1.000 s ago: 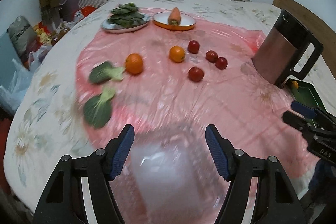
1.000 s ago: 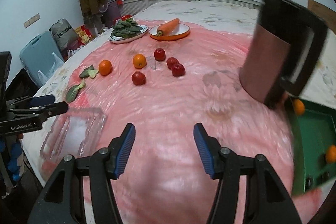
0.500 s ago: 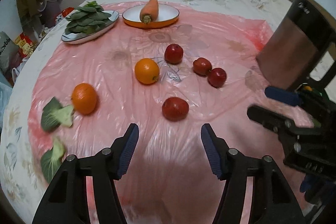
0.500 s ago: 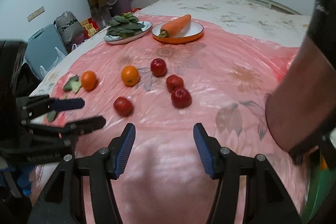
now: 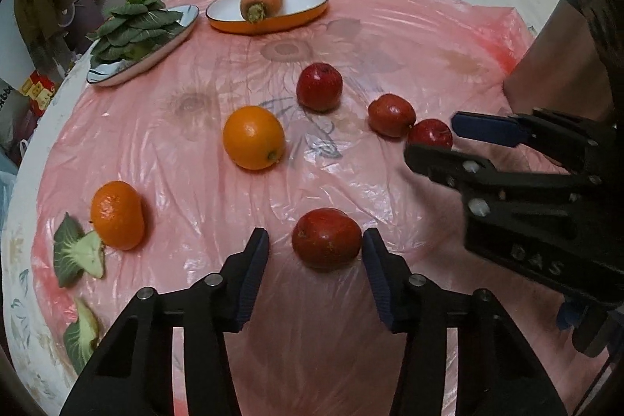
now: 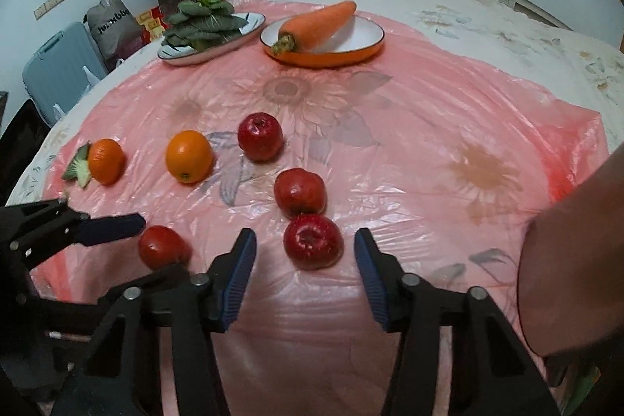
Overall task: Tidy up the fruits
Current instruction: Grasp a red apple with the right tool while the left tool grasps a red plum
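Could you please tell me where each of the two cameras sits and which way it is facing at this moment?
Left wrist: on the left claw, looking down and forward at the nearest red apple between its fingers; the right claw shows at right.
Right wrist: on the right claw, looking down at another red apple; the left claw shows at left.
Shared: apples, two oranges, carrot dish, greens plate, pink sheet.

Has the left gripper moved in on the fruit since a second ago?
Yes. The left gripper has come forward toward the orange carrot dish and, jaws just closing, now brackets the nearest red apple, not yet clamped.
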Tool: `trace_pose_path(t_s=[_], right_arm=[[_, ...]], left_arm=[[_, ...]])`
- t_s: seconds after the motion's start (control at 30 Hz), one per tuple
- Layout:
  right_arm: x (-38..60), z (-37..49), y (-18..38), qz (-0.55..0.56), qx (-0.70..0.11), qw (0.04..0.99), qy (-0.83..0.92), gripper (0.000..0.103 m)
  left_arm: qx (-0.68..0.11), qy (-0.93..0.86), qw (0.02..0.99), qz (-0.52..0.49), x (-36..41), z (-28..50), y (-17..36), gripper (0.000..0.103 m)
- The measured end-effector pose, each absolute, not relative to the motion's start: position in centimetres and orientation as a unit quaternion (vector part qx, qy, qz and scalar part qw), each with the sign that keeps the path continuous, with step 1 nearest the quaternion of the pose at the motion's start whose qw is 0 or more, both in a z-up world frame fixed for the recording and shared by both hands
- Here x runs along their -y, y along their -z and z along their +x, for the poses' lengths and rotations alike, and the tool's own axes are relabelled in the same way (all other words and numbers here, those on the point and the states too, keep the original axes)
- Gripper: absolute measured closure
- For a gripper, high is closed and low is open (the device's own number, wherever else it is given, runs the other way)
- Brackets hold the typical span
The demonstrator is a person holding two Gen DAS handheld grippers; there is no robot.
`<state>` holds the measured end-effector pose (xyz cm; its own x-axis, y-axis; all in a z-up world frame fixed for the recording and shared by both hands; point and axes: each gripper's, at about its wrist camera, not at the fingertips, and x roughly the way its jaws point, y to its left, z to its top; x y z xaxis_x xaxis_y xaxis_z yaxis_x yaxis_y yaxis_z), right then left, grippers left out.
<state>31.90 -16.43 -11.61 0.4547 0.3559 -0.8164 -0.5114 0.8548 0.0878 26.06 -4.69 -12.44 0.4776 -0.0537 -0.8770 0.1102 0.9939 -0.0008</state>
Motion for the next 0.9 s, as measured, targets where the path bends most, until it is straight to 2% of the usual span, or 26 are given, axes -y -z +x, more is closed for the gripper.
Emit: trace_pose_path(t_s=[0.07,0.17,0.2,0.27,0.9], right_arm=[[16.3,32.2,11.9,-0.086,-0.459,0.846,-0.257,0.057],[16.3,32.5,12.4,-0.092,-0.463,0.844,-0.254,0.061],[16.4,32.5,12.5,-0.091,-0.464,0.843,-0.255,0.067],[16.7,32.6,12.7,-0.09,-0.468,0.842,-0.253,0.073],[18.9,31.8,10.6,-0.039,-0.453,0.855,-0.248,0.073]], left_arm=[[-0.51,0.049,0.858,0.028,4.8,26.1,12.7,0.065],[-0.515,0.053,0.856,0.009,4.3,26.3,12.8,0.068],[-0.517,0.054,0.854,-0.001,4.1,26.4,12.8,0.07],[-0.519,0.055,0.853,-0.012,3.7,26.6,12.9,0.073],[-0.506,0.068,0.858,-0.057,2.4,25.9,11.9,0.074]])
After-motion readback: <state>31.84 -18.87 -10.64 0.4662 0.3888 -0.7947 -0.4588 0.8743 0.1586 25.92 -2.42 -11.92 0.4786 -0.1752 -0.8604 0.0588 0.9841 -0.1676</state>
